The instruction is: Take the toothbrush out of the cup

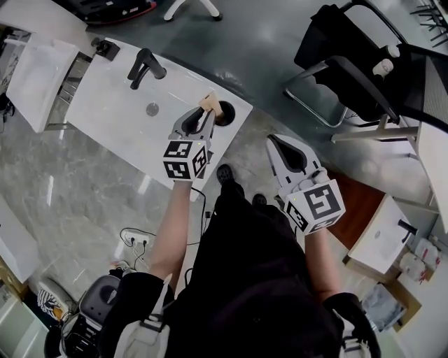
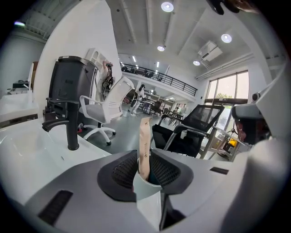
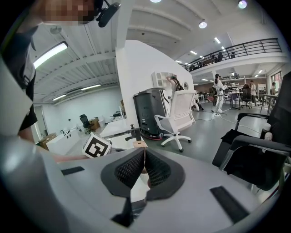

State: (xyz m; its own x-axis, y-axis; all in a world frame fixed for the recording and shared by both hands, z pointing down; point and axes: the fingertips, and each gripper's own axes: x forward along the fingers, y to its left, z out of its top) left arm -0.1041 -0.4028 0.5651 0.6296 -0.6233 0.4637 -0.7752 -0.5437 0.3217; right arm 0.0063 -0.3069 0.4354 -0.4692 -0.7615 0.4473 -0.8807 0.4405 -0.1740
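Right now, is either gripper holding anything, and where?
Nothing gripped yet: left gripper, jaws closing, straddles the toothbrush handle above the cup; right gripper shut, empty.

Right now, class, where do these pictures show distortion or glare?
Left gripper view: fisheye bends the wall, the ceiling lights glare, the toothbrush is sharp. Right gripper view: same bending, dark corners. Head view: pale sheen on the floor.
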